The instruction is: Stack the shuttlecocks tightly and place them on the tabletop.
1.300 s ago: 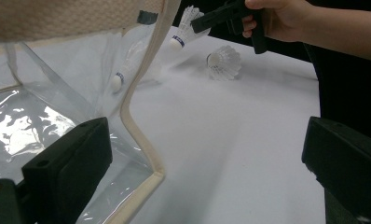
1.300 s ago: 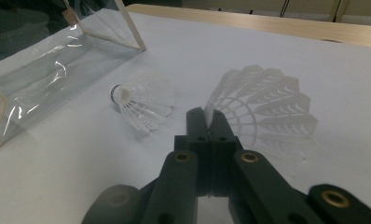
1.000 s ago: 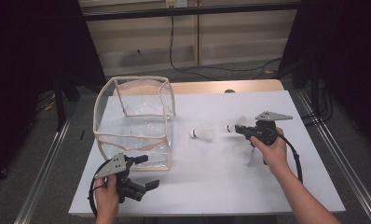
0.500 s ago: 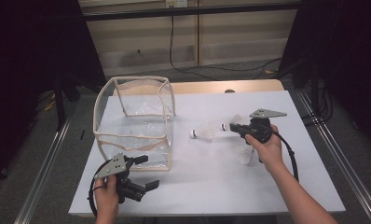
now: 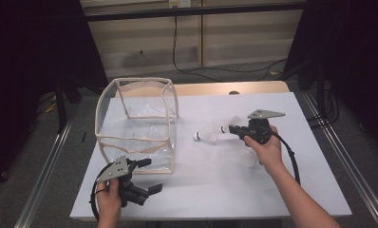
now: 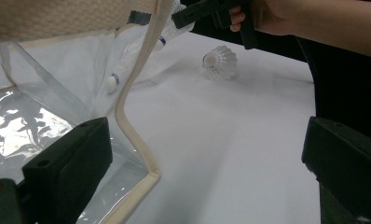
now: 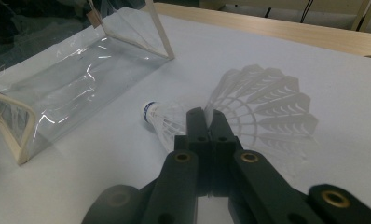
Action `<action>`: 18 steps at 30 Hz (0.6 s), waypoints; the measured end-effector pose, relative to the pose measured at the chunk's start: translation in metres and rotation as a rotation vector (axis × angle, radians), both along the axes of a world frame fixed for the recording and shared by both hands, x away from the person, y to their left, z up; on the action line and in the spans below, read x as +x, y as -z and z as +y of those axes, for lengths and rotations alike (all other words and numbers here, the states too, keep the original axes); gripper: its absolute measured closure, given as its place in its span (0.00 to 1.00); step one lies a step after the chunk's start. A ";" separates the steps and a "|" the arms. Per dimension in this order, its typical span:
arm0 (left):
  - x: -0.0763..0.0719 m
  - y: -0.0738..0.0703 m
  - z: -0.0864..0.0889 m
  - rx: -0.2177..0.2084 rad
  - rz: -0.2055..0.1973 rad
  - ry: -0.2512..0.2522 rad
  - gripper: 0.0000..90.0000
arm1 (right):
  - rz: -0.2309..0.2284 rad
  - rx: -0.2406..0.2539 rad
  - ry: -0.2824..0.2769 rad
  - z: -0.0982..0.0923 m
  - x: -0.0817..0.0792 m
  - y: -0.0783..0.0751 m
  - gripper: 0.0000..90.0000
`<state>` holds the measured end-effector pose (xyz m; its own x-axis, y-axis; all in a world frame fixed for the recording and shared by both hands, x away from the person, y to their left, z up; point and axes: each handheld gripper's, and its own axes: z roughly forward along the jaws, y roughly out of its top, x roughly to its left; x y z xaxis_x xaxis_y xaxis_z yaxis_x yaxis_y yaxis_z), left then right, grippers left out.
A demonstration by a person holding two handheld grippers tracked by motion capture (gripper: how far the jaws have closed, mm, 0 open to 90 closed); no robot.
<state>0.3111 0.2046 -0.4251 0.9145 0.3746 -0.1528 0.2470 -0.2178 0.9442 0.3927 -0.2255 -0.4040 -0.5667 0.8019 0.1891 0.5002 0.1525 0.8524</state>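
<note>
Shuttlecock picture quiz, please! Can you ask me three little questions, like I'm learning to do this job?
1. True or false: the right gripper is shut on a shuttlecock.
2. How do the left gripper's jaws stand? A: open. B: shut on a shuttlecock. C: shut on a cable.
3. Fill in: the clear bag has a trim of the colour ___.

Key: 1 true, as the jaws pinch its feathers. 2 A, as they stand wide apart. 3 beige.
</note>
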 end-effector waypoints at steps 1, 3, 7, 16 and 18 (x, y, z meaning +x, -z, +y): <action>0.000 0.000 0.000 -0.001 0.001 0.000 0.02 | 0.001 -0.005 0.002 0.001 0.001 0.000 1.00; 0.000 0.000 0.000 0.001 0.003 0.000 0.02 | 0.000 0.002 0.003 0.003 0.002 -0.001 1.00; 0.000 0.000 -0.001 0.001 0.003 0.001 0.02 | 0.005 0.009 0.000 0.006 0.003 0.000 1.00; 0.000 0.001 -0.001 0.000 0.005 0.006 0.02 | 0.010 0.016 0.003 0.008 0.006 0.002 1.00; 0.000 0.001 -0.001 -0.001 0.004 0.007 0.02 | 0.013 0.016 0.001 0.009 0.007 0.002 1.00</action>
<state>0.3115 0.2034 -0.4258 0.9164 0.3684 -0.1566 0.2490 -0.2184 0.9436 0.3994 -0.2164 -0.4062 -0.5633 0.7994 0.2091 0.5114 0.1385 0.8481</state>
